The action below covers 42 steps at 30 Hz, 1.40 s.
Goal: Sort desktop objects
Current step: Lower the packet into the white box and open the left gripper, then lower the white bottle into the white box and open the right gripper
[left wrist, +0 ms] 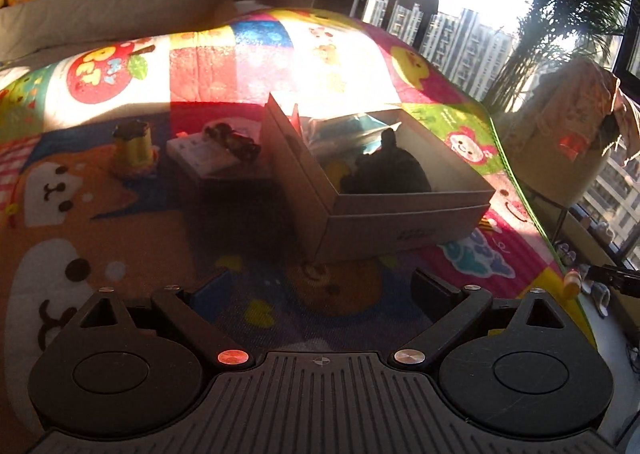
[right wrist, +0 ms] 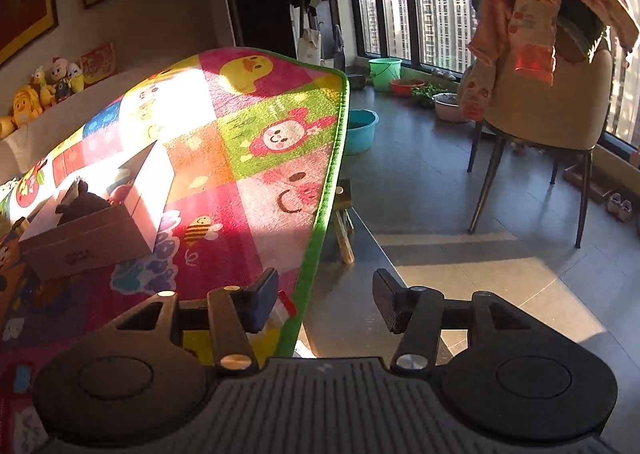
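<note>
Left gripper point(left wrist: 320, 290): jaws spread wide, empty, bottom centre of frame.
Right gripper point(right wrist: 325, 300): jaws apart, nothing between, over mat edge point(right wrist: 320, 213).
Cardboard box point(left wrist: 400, 213): frame centre, holding a dark plush point(left wrist: 390, 173).
Yellow toy point(left wrist: 134, 149): left of box.

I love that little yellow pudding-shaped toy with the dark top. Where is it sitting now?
In the left wrist view, the yellow pudding-shaped toy stands on the colourful mat, left of the white block and open cardboard box.
</note>
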Motion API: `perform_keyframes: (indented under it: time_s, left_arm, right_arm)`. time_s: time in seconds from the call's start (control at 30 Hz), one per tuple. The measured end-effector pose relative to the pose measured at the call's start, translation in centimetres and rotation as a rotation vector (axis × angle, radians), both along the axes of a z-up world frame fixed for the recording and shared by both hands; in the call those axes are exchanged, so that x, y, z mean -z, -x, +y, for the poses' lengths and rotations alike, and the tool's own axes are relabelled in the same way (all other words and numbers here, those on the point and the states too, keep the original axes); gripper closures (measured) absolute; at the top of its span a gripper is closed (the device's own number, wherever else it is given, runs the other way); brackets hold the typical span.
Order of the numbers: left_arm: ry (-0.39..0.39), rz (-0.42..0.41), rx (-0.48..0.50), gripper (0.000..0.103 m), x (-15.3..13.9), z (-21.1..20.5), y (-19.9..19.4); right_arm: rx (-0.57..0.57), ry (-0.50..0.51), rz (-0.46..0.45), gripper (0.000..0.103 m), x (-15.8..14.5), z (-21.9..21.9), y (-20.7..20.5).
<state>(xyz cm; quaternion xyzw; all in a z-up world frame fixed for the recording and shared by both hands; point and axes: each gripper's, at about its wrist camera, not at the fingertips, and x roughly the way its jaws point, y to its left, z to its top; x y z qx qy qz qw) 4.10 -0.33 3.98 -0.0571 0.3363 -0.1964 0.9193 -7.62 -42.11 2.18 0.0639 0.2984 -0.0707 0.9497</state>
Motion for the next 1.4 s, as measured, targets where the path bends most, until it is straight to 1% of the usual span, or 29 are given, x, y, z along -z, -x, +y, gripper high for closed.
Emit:
perform_keyframes:
  time_s: [0.03, 0.1, 0.17, 0.3, 0.37, 0.4, 0.5, 0.57, 0.6, 0.63, 0.7, 0.77, 0.87, 0.97, 1.03, 1.1, 1.17, 1.2, 1.23, 1.27, 1.33, 1.4]
  left_arm:
    - [-0.004, -0.002, 0.004, 0.003, -0.1, 0.0, 0.3]
    - [-0.013, -0.001, 0.011, 0.003, -0.3, 0.0, 0.8]
    - [-0.013, 0.005, 0.014, 0.003, -0.2, 0.0, 1.3]
    - [-0.009, 0.020, 0.017, 0.003, 0.0, 0.1, 1.8]
    - [-0.007, 0.025, 0.019, 0.003, 0.2, 0.1, 2.1]
    - [-0.007, 0.028, 0.018, 0.003, 0.3, 0.1, 2.1]
    - [-0.001, 0.031, 0.018, 0.003, 0.6, 0.2, 2.4]
    - [0.001, 0.028, 0.022, 0.003, 0.6, 0.3, 2.8]
    - [-0.005, 0.025, 0.023, 0.003, 0.6, 0.3, 3.0]
    - [-0.016, 0.020, 0.022, 0.003, 0.6, 0.3, 3.2]
    - [-0.043, 0.002, 0.020, 0.003, 0.5, 0.4, 3.6]
    - [-0.057, -0.017, 0.019, 0.002, 0.4, 0.6, 4.1]
    - [-0.044, -0.034, 0.017, 0.002, 0.1, 1.0, 4.4]
    - [-0.025, -0.056, 0.009, 0.002, -0.5, 1.6, 4.5]
    - [-0.018, -0.080, 0.004, 0.002, -1.3, 2.1, 4.4]
    - [-0.013, -0.102, -0.001, 0.002, -1.9, 2.6, 4.4]
    - [-0.005, -0.117, -0.010, 0.002, -2.2, 3.2, 4.3]
    - [-0.003, -0.119, -0.016, 0.001, -2.2, 3.5, 4.2]
    - [-0.004, -0.117, -0.024, 0.001, -2.0, 3.9, 4.1]
    - [-0.006, -0.112, -0.032, 0.001, -1.8, 4.3, 4.0]
    - [-0.012, -0.093, -0.054, 0.001, -1.1, 5.1, 3.7]
    - [-0.016, -0.072, -0.086, 0.001, -0.2, 6.0, 3.4]
  right_arm:
    - [-0.032, 0.014, -0.001, 0.044, 0.3, 0.7, -0.3]
    - [-0.080, 0.053, -0.001, 0.042, 1.0, 1.7, -0.8]
    - [-0.104, 0.075, 0.012, 0.042, 1.7, 1.9, -1.4]
    - [-0.125, 0.062, 0.065, 0.042, 3.2, 1.4, -2.6]
    - [-0.143, 0.058, 0.057, 0.049, 3.4, 1.5, -2.6]
    - [-0.147, 0.063, 0.058, 0.056, 3.3, 1.7, -2.5]
    - [-0.136, 0.083, 0.042, 0.056, 2.7, 2.2, -2.2]
    - [-0.154, 0.057, 0.048, 0.056, 1.7, 2.6, -2.0]
    - [-0.185, 0.029, 0.049, 0.056, 0.8, 3.0, -1.8]
    - [-0.215, 0.025, 0.043, 0.056, 0.0, 3.6, -1.6]
    - [-0.268, 0.066, 0.013, 0.056, -1.9, 5.3, -1.0]
    - [-0.332, 0.122, -0.044, 0.056, -4.7, 7.4, -0.6]
    - [-0.408, 0.160, -0.111, 0.056, -8.0, 10.0, -0.9]
    - [-0.475, 0.193, -0.158, 0.056, -10.9, 12.8, -3.1]
    - [-0.496, 0.203, -0.170, 0.056, -12.3, 14.0, -5.3]
    - [-0.494, 0.174, -0.139, 0.056, -13.6, 14.8, -8.6]
    - [-0.477, 0.142, -0.092, 0.056, -14.2, 15.3, -11.5]
    - [-0.453, 0.138, -0.074, 0.054, -14.3, 15.6, -12.8]
    - [-0.438, 0.139, -0.065, 0.046, -14.3, 15.9, -13.7]
    - [-0.429, 0.141, -0.064, 0.043, -14.2, 16.1, -14.4]
    - [-0.422, 0.136, -0.051, 0.043, -14.0, 16.5, -15.1]
    - [-0.423, 0.107, -0.035, 0.042, -13.8, 16.9, -15.4]
